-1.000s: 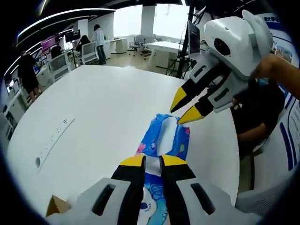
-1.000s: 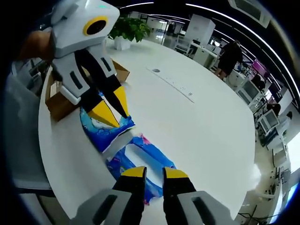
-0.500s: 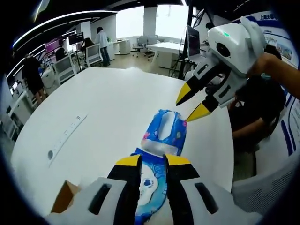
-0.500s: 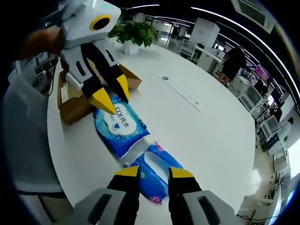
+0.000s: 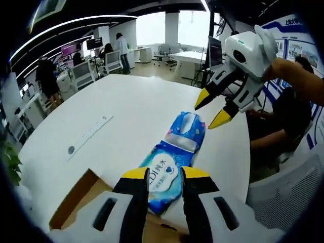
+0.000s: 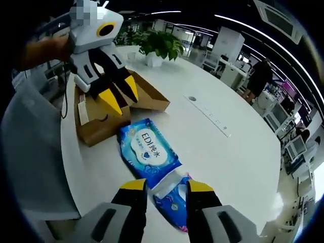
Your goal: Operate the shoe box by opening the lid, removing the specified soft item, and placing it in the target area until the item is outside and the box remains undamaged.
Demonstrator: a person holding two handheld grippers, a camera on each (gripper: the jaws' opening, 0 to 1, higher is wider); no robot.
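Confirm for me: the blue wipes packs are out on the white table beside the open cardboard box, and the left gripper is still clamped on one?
Not clamped. The right gripper view shows the left gripper open above the cardboard box, holding nothing. The wipes packs lie free on the white table.

On the worktop (image 6: 238, 152), two wipes packs (image 6: 148, 152) lay end to end between my tools, beside the open shoe box (image 6: 98, 126).

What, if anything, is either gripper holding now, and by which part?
Nothing. The left gripper and right gripper are both open, clear of the blue wipes pack lying on the table.
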